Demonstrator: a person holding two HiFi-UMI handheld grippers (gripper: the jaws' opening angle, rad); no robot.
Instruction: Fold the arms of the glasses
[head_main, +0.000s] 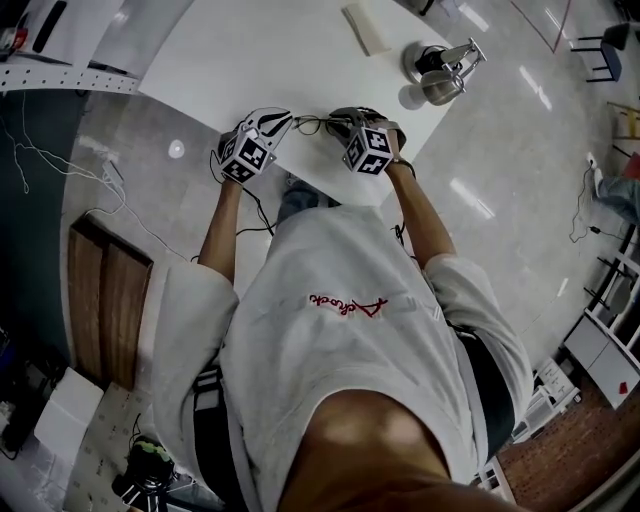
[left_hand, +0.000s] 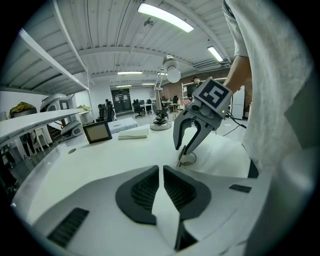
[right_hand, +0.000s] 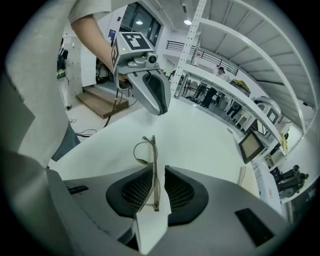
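The thin-framed glasses (head_main: 316, 123) lie at the near edge of the white table (head_main: 260, 60), between my two grippers. My right gripper (right_hand: 159, 172) is shut on the glasses (right_hand: 154, 165): one thin bar of the frame runs between its pads, and a lens rim (right_hand: 142, 152) sticks out ahead to the left. In the left gripper view the right gripper (left_hand: 183, 151) points down onto the glasses (left_hand: 188, 159). My left gripper (left_hand: 161, 170) is shut with nothing in it. It hangs just above the table beyond the glasses, as the left gripper (right_hand: 152, 95) shows in the right gripper view.
A metal lamp base (head_main: 440, 68) and a pale flat block (head_main: 366, 28) sit at the far right of the table. A small framed screen (left_hand: 97, 131) and a white box (left_hand: 133, 134) stand farther along it. The table's edge runs right under both grippers.
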